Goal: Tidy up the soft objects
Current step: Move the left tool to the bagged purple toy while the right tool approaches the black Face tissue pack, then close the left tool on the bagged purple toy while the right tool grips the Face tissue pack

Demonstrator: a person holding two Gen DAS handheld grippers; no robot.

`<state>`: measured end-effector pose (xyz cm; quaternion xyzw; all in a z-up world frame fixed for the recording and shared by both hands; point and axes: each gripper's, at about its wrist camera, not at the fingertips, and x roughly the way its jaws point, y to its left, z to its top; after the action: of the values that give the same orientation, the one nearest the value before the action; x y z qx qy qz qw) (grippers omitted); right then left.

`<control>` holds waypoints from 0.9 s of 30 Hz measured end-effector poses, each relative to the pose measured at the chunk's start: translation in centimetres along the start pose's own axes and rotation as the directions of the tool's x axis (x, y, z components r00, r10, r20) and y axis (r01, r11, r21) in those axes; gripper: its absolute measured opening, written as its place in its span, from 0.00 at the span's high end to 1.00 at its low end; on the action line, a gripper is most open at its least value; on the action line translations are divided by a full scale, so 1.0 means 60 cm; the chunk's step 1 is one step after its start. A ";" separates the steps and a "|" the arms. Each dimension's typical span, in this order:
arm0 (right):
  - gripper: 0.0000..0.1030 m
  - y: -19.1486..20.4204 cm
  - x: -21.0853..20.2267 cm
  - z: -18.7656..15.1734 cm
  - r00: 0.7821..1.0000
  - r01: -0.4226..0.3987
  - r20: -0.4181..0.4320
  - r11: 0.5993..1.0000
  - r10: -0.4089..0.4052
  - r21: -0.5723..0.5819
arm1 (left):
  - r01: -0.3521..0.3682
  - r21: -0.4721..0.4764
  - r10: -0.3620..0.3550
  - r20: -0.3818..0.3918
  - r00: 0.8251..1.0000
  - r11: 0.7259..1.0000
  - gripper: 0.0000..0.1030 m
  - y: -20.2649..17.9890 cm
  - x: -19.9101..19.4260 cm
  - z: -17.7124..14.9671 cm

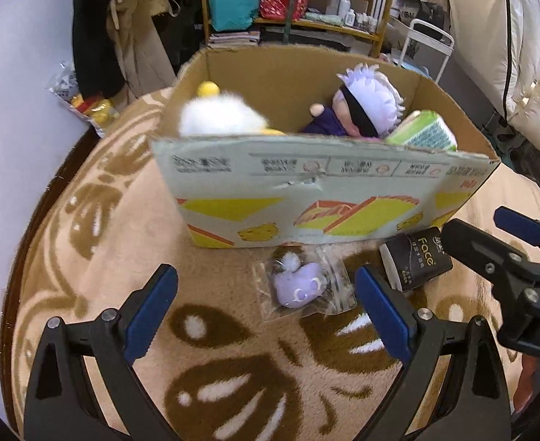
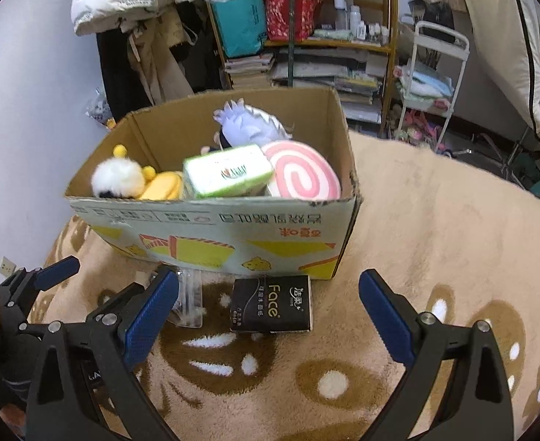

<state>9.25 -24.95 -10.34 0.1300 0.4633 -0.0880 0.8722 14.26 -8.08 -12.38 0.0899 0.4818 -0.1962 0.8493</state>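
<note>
Two soft things are left on the blanket (image 2: 435, 228), right in front of the box (image 1: 306, 198): a small purple plush in a clear bag (image 1: 299, 286) and a black tissue pack (image 2: 272, 305), lying near each other but apart. Inside the box already: white plush (image 2: 117, 180), doll w/ white hair (image 1: 358, 106), green tissue pack (image 2: 226, 171), pink swirl cushion (image 2: 303, 176).

So approx mid-task, pickup step not yet begun imo. Left gripper (image 1: 266, 316) is held spread wide, nothing in it, lined up on the bagged plush. Right gripper (image 2: 268, 316) is also spread and empty, framing the black pack. Next move prob calls for a lower + close; slippery bag may need a firm pinch.
</note>
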 end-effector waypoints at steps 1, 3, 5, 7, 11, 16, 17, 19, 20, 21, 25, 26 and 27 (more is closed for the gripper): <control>0.00 -0.002 0.005 0.000 1.000 0.003 -0.009 1.000 -0.003 0.006 | 0.012 0.007 -0.012 -0.011 1.000 1.000 0.07 -0.002 0.007 -0.001; 0.00 -0.006 0.016 0.000 1.000 0.004 -0.027 1.000 -0.003 0.021 | 0.016 0.021 -0.015 -0.023 1.000 1.000 0.07 -0.006 0.018 -0.002; 0.00 -0.014 0.029 0.000 0.999 0.002 -0.049 0.999 0.000 0.046 | 0.009 0.037 -0.007 -0.037 0.999 0.999 0.07 -0.011 0.029 -0.004; 0.00 -0.020 0.039 -0.002 0.998 -0.003 -0.064 0.998 0.007 0.066 | 0.014 0.042 -0.011 -0.053 0.999 0.999 0.07 -0.016 0.042 -0.005; 0.00 -0.026 0.058 -0.006 0.996 -0.018 -0.088 0.995 0.026 0.095 | 0.012 0.052 -0.008 -0.075 0.997 0.999 0.07 -0.023 0.064 -0.006; 0.00 -0.026 0.077 -0.013 0.993 -0.027 -0.112 0.996 0.036 0.087 | 0.010 0.066 -0.004 -0.095 0.995 0.998 0.07 -0.032 0.083 -0.008; 0.00 -0.026 0.081 -0.013 0.992 -0.030 -0.118 0.996 0.040 0.081 | 0.018 0.062 -0.011 -0.107 0.994 0.998 0.07 -0.032 0.088 -0.009; 0.00 -0.025 0.091 -0.016 0.989 -0.035 -0.141 0.998 0.044 0.060 | 0.014 0.065 -0.006 -0.120 0.993 0.998 0.07 -0.035 0.099 -0.013; 0.00 -0.024 0.093 -0.018 0.988 -0.035 -0.146 0.998 0.043 0.057 | 0.001 0.076 0.008 -0.119 0.993 0.997 0.07 -0.036 0.104 -0.012; 0.00 -0.024 0.097 -0.019 0.987 -0.033 -0.153 0.998 0.041 0.055 | -0.007 0.087 0.017 -0.116 0.993 0.996 0.07 -0.038 0.107 -0.013; 0.03 -0.015 0.105 -0.021 0.985 -0.043 -0.167 0.998 0.048 0.038 | -0.020 0.090 0.030 -0.110 0.993 0.996 0.07 -0.044 0.114 -0.009; 0.07 -0.013 0.106 -0.021 0.984 -0.041 -0.170 0.999 0.046 0.032 | -0.022 0.093 0.032 -0.110 0.993 0.995 0.07 -0.047 0.116 -0.009; 0.09 -0.010 0.106 -0.021 0.984 -0.040 -0.174 0.999 0.044 0.028 | -0.023 0.093 0.033 -0.110 0.993 0.995 0.07 -0.049 0.117 -0.009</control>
<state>11.62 -25.34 -16.42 0.1577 0.5342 -0.0635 0.8281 15.84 -12.28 -18.57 0.1464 0.5176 -0.2009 0.8187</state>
